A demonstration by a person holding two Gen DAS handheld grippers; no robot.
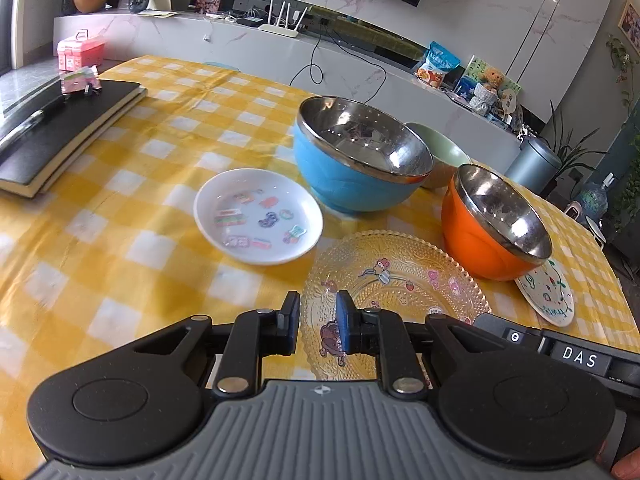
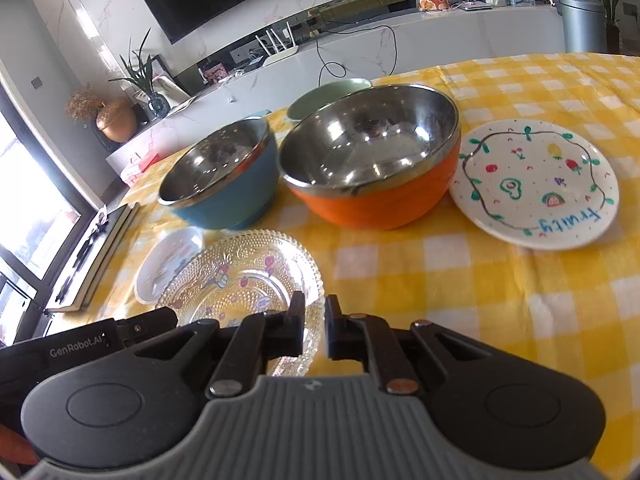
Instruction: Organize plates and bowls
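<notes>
L wrist view only: black notebooks [image 1: 60,128] w/ pen at far left of counter [image 1: 120,200], pink box [image 1: 80,52] behind, full face of white sticker dish [image 1: 258,216]. R wrist view only: whole "fruity" plate [image 2: 534,184] flat on the yellow check cloth, right of orange bowl [image 2: 372,160]; in L view just its edge [image 1: 546,292] shows past the orange bowl [image 1: 496,224].

Both views: blue bowl [image 1: 360,156] / [image 2: 220,176] beside orange bowl, green bowl [image 1: 440,152] / [image 2: 328,94] behind them, all upright, steel insides empty.

Glass plate [image 1: 394,288] / [image 2: 240,280] lies nearest, front of the bowls.

Left gripper [image 1: 318,320]: fingers narrowly apart, straddling the plate's near-left rim; blue pad sits over the glass. Can't tell if pads press the rim, gap visible btw them.

Right gripper [image 2: 314,328]: fingers nearly together, small gap, at plate's near-right rim; left finger overlaps glass edge, right finger over cloth. Nothing seen clamped btw them.

L gripper body visible at bottom-left in R view, R gripper body at right edge in L view — both close together at the plate.
</notes>
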